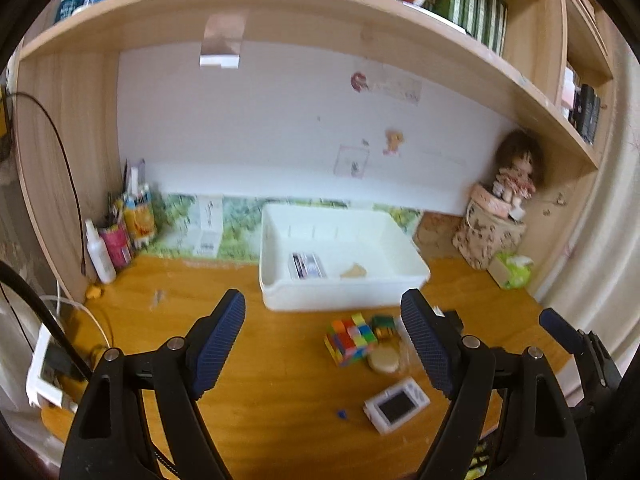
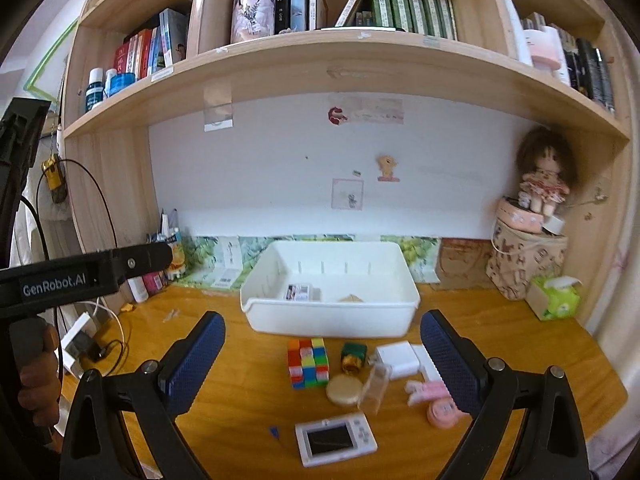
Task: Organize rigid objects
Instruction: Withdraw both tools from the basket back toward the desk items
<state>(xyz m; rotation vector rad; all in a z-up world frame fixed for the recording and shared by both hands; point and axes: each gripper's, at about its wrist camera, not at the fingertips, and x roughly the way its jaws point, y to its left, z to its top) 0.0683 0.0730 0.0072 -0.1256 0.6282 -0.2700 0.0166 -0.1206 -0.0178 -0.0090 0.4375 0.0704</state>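
A white bin point(image 2: 328, 318) point(image 1: 340, 296) stands at the desk's back middle, holding a small card box point(image 2: 298, 292) and a tan piece point(image 2: 351, 298). In front lie a colourful cube point(image 2: 309, 362) point(image 1: 350, 338), a green-gold bottle point(image 2: 354, 356), a round gold tin point(image 2: 343, 390) point(image 1: 385, 360), a clear case point(image 2: 375, 388), a white charger point(image 2: 396, 358), pink items point(image 2: 436, 400) and a white handheld device point(image 2: 335, 438) point(image 1: 396, 404). My left gripper point(image 1: 324, 344) is open and empty above the desk, left of the cube. My right gripper point(image 2: 322, 364) is open and empty over the items.
Pen cups and bottles point(image 1: 120, 236) stand at the back left. A white power strip with cables point(image 1: 46, 376) lies at the left edge. A doll on a fabric box point(image 2: 528, 240) and a green tissue pack point(image 2: 554, 298) sit at the back right. Bookshelves hang overhead.
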